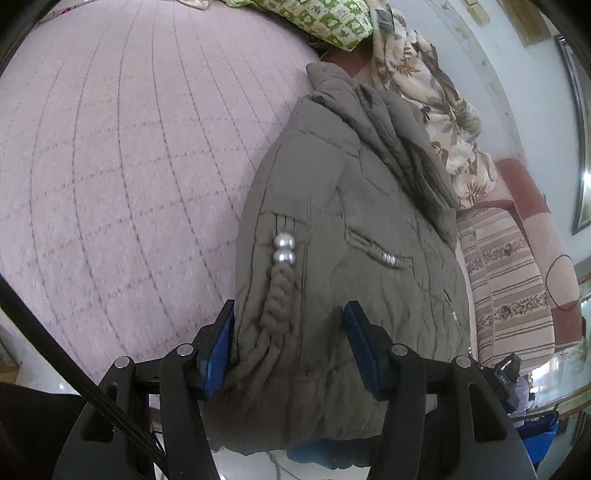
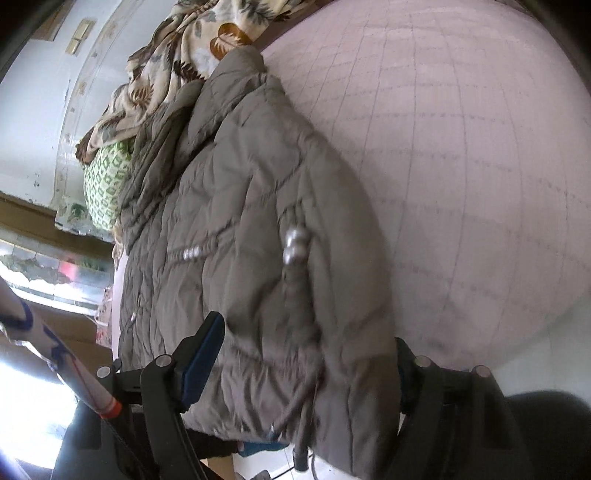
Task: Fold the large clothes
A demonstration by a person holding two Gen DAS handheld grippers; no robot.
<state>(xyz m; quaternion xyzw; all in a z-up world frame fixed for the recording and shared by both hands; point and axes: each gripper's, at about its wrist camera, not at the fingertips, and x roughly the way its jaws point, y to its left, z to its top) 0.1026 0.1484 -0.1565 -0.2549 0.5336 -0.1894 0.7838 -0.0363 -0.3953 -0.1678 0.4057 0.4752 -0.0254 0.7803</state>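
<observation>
A grey-brown quilted jacket (image 1: 343, 236) lies folded lengthwise on a pink bed cover (image 1: 122, 155), its hem hanging over the near edge. It has a braided cord with two silver beads (image 1: 283, 250). My left gripper (image 1: 290, 339) is open, with its blue pads on either side of the hem. In the right wrist view the same jacket (image 2: 236, 236) fills the middle. My right gripper (image 2: 306, 362) is open and straddles the hem; the right finger is mostly hidden behind the fabric.
A floral sheet (image 1: 428, 96) and a green patterned pillow (image 1: 325, 22) lie at the head of the bed. A striped cushion (image 1: 506, 280) and a red sofa (image 1: 532, 206) stand beside the bed. Pale wall behind.
</observation>
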